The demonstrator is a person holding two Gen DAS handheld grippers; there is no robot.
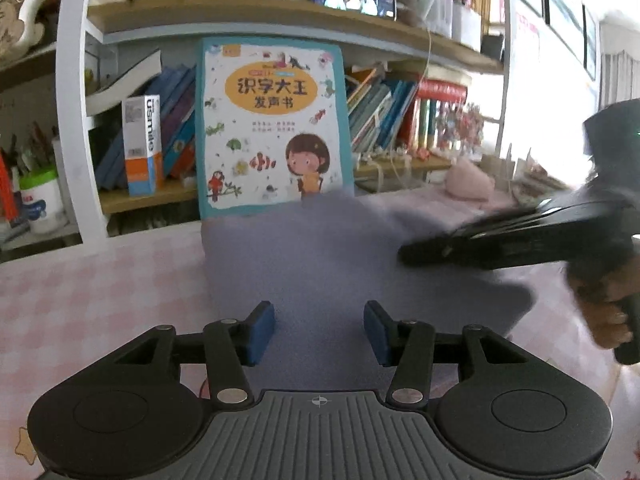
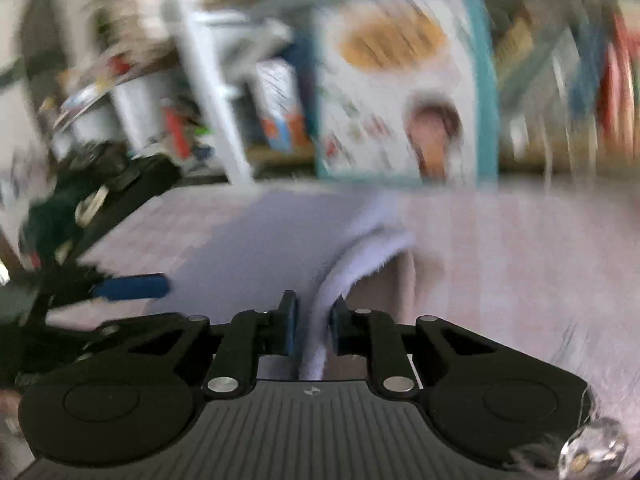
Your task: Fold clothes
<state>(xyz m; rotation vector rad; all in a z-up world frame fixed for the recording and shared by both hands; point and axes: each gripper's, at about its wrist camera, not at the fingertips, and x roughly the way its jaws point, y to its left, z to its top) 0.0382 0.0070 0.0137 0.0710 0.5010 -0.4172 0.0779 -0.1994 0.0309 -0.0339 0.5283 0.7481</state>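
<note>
While right tool (image 2: 314,330) pinches lavender garment (image 2: 256,232) edge, left tool (image 1: 319,330) gapes empty above cloth.

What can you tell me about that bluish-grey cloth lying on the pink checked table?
The bluish-grey cloth is a soft, fleecy-looking garment, spread mostly flat on the pink checked tablecloth in front of a standing children's book. The right gripper pinches one raised, bunched edge; the left gripper sits open over it.

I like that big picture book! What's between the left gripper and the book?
The grey-purple cloth on the pink checked table fills the stretch from left gripper to book, in the left wrist view.
</note>
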